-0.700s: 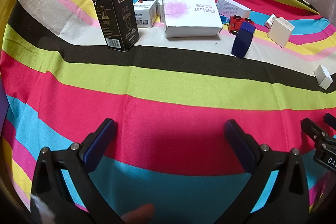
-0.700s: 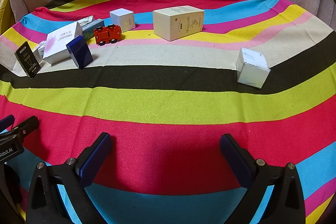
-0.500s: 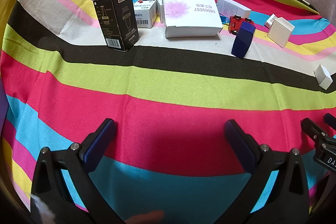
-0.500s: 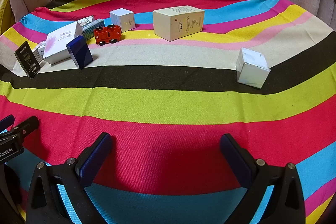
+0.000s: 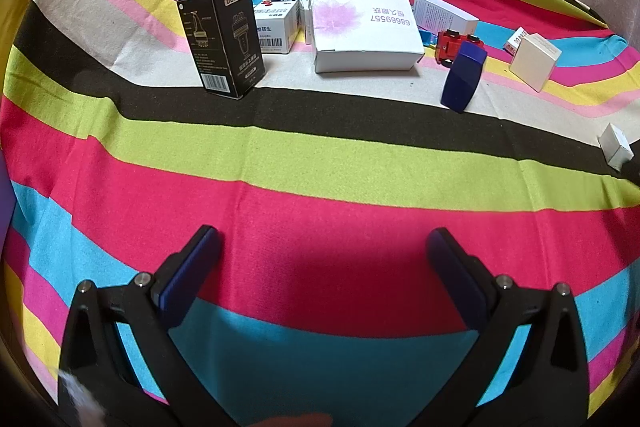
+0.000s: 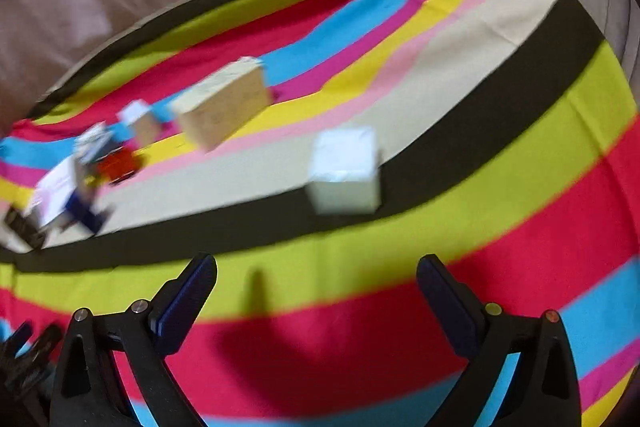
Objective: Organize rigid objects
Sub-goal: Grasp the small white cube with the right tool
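Both grippers, left [image 5: 320, 263] and right [image 6: 316, 285], are gaping empty; the right is facing the white cube [image 6: 344, 169] mid-frame and should straddle it squarely before closing.

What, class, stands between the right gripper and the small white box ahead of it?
Nothing visible. Only bare striped cloth lies between the open right gripper and the small white box; the other boxes sit further back, left.

cloth [image 5: 320, 163] is striped pink, lime, black, cream, blue and yellow. black box [image 5: 222, 39], navy box [image 5: 463, 77], red car [image 5: 450, 47], rest mostly white.
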The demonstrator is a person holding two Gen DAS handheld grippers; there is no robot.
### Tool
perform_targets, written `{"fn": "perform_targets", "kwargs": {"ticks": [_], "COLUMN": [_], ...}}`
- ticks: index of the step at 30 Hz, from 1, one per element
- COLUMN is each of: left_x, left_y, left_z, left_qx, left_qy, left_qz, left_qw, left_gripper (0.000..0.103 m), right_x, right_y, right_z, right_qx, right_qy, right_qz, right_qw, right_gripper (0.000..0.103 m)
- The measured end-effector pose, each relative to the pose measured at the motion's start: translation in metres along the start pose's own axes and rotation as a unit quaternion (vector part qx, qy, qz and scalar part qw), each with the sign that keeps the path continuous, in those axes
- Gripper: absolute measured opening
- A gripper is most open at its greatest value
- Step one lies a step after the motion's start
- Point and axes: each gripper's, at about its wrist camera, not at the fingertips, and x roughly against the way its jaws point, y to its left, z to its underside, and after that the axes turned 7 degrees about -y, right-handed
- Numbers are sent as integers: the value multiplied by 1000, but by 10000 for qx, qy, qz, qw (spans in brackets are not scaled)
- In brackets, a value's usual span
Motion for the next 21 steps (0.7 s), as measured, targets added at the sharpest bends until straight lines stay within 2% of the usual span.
{"fn": "perform_targets", "kwargs": {"ticks": [5,8,10,11,14,15,18,21], "left_x": [-1,-1,0,-1,0,0,0,0], "left_y": [0,0,0,0,0,0,0,0], "left_z": [0,0,0,0,0,0,0,0], "left_qx": [2,3,3,5,8,8,9,10], "left_qy": [1,1,0,1,2,2,2,2], "left_qz": [-2,-2,-4,-3,-5,-6,-7,-9], "left_qw": [10000,10000,10000,10000,10000,10000,10000,10000], "left_gripper": [103,103,103,103,103,103,103,103], "right_x": [-44,-58,-60,-57,-50,-47,-38,-19], "right_y": [-4,0,3,4,6,7,10,28], "right_z": [-29,-31,-29,-27,-27,-26,-20,-3], "right_qx": [93,228,335,372,518,538,531,852], "right_qy": [194,295,291,231,151,137,233,292], "right_qz": [386,481,437,346,181,100,-343,-737], "right_qw": [9990,9981,9981,9984,9984,9984,9977,9932], "right_gripper": [101,98,83,80,49,41,41,41]}}
